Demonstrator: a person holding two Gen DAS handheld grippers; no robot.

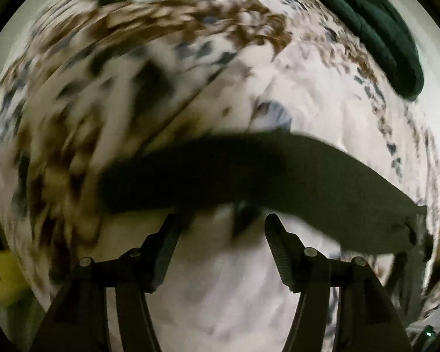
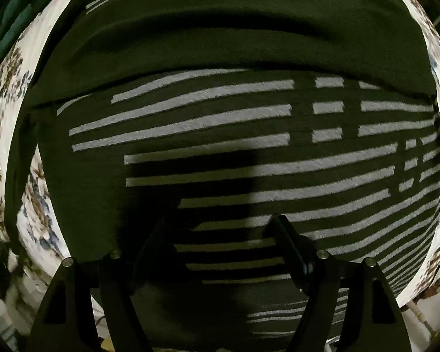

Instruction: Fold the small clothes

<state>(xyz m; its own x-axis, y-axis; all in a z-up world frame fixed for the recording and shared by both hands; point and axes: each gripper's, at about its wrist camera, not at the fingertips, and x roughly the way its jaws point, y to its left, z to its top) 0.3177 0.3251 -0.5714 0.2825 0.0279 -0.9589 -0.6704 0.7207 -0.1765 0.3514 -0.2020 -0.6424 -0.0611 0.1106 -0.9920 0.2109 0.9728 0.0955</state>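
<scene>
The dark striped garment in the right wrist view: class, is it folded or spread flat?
Folded, at least partly: the striped garment has a plain dark layer lying over its upper part, ending in an edge that cuts across the pale stripes.

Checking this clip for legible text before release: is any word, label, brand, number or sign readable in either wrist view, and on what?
None is readable.
Dark striped garment: pale bars only, no lettering.
Floral sheet: blurred flower print, no words.
Dark green cloth: plain.
Left gripper and right gripper: no markings visible.
</scene>
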